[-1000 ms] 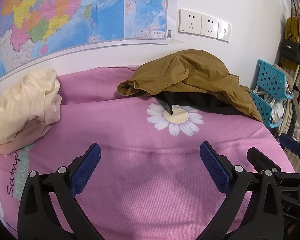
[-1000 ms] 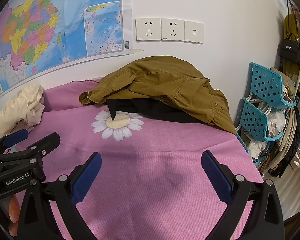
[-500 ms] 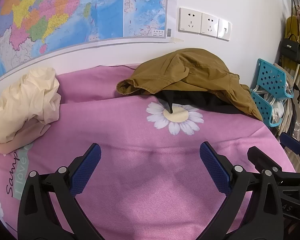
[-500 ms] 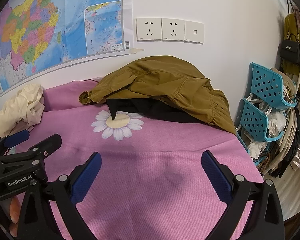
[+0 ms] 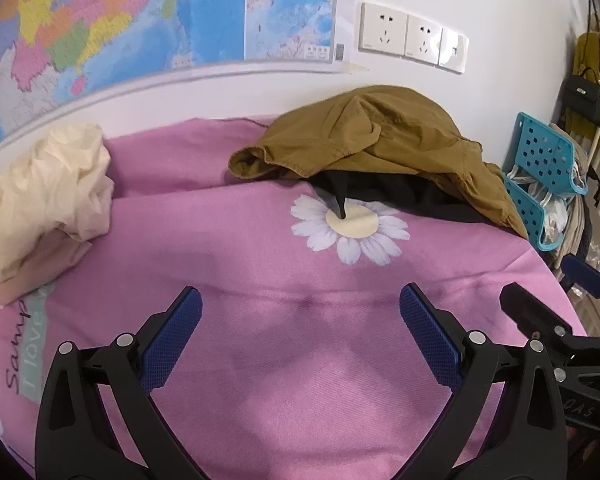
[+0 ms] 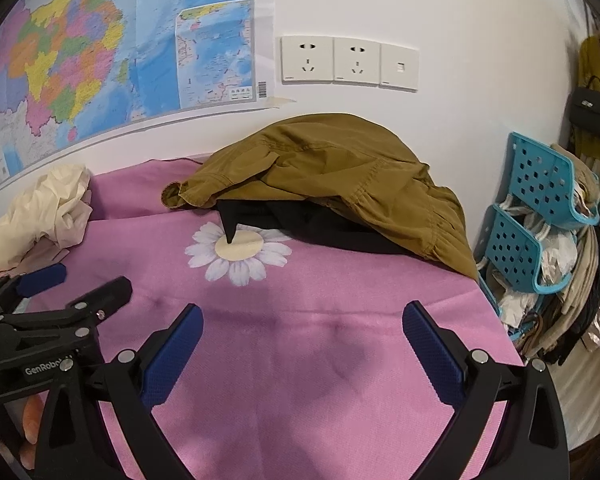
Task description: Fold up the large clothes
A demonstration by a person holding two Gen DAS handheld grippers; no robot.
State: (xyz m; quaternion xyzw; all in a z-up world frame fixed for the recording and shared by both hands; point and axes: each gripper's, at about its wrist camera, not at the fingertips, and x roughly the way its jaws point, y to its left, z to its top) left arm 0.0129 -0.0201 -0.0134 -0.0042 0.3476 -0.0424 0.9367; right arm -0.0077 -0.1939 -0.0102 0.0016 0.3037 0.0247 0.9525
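Observation:
A crumpled olive-brown garment (image 5: 384, 136) lies heaped at the far side of the pink bedsheet (image 5: 260, 264), over a black garment (image 5: 400, 192) whose pointed end rests on a printed daisy. Both show in the right wrist view too: the brown garment (image 6: 340, 172) and the black one (image 6: 300, 220). A cream garment (image 5: 48, 196) is bunched at the far left. My left gripper (image 5: 300, 304) is open and empty over bare sheet. My right gripper (image 6: 302, 320) is open and empty, beside the left one.
A wall with a map (image 5: 140, 20) and sockets (image 6: 348, 62) backs the bed. Blue plastic baskets (image 6: 540, 216) stuffed with cloth and bags stand off the bed's right edge. A black handbag (image 6: 592, 108) hangs on the right wall.
Both grippers have barely shifted. The view has crept slightly towards the garment pile. Nothing was taken hold of.

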